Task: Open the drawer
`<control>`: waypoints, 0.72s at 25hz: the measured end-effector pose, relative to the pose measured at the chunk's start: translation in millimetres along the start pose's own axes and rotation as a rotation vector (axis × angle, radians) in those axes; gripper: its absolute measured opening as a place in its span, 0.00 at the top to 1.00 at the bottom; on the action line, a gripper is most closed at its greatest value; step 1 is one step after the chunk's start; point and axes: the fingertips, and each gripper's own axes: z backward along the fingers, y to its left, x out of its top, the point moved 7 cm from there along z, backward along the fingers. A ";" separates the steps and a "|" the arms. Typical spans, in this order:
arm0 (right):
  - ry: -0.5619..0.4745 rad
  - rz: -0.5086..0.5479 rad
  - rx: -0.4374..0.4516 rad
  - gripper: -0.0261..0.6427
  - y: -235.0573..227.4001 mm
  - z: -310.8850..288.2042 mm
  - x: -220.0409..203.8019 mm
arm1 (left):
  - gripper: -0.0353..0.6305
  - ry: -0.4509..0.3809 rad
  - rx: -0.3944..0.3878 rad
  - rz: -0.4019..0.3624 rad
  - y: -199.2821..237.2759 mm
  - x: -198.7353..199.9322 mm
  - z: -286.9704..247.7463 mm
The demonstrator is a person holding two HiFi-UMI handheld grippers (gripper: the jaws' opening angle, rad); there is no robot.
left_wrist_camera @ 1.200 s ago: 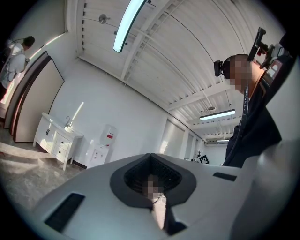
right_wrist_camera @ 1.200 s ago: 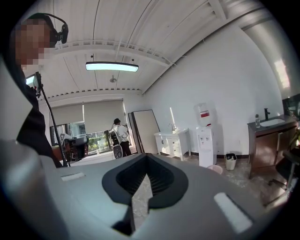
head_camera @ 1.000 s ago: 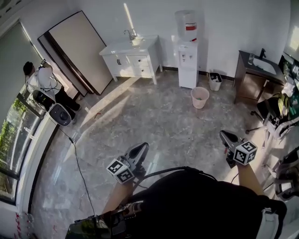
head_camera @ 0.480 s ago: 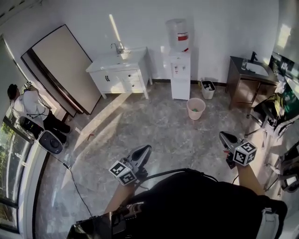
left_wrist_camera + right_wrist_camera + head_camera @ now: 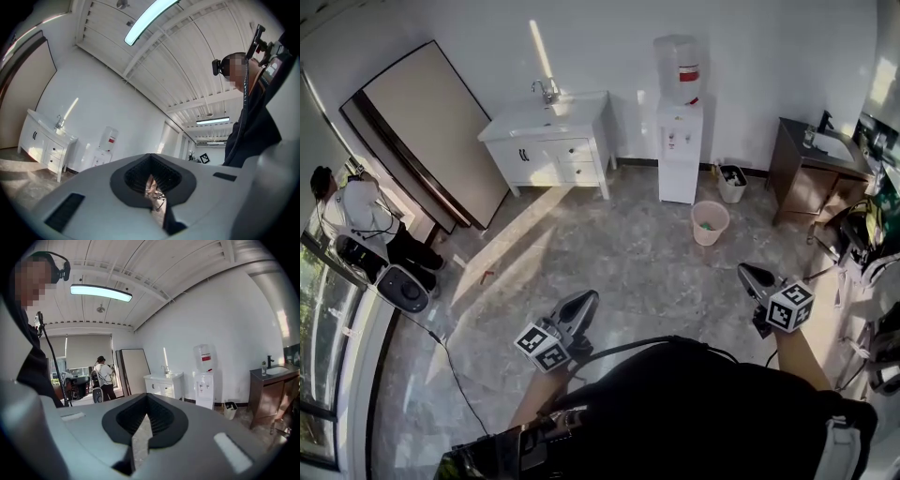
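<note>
A white sink cabinet [image 5: 546, 142] stands against the far wall, its two drawers [image 5: 573, 159] closed, with doors to their left. It also shows small in the left gripper view as the cabinet [image 5: 46, 146] and in the right gripper view as the cabinet [image 5: 163, 383]. My left gripper [image 5: 583, 302] is held out in front of the body, far from the cabinet, shut and empty; its jaws [image 5: 151, 177] meet with nothing between them. My right gripper [image 5: 751, 274] is level with it at the right, also shut and empty [image 5: 143, 421].
A water dispenser [image 5: 680, 122] stands right of the cabinet, with a pink bucket [image 5: 709, 222] and a small bin [image 5: 731, 183] near it. A dark wooden sink stand [image 5: 811, 169] is at the right wall. A person [image 5: 352, 211], equipment and a floor cable [image 5: 450, 328] are at the left.
The whole room has shifted in the head view and the white cabinet looks slightly nearer. Both grippers keep their places ahead of the body, still shut.
</note>
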 end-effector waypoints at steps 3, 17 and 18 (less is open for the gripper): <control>0.003 0.004 0.021 0.96 -12.4 -24.7 4.8 | 0.95 -0.003 0.028 -0.001 16.2 -0.2 -1.4; 0.017 0.029 0.203 0.96 -157.1 -141.0 57.2 | 0.95 -0.044 0.165 -0.063 67.8 5.0 -119.4; 0.015 0.033 0.213 0.96 -170.8 -146.2 63.8 | 0.95 -0.050 0.174 -0.058 70.2 4.2 -132.4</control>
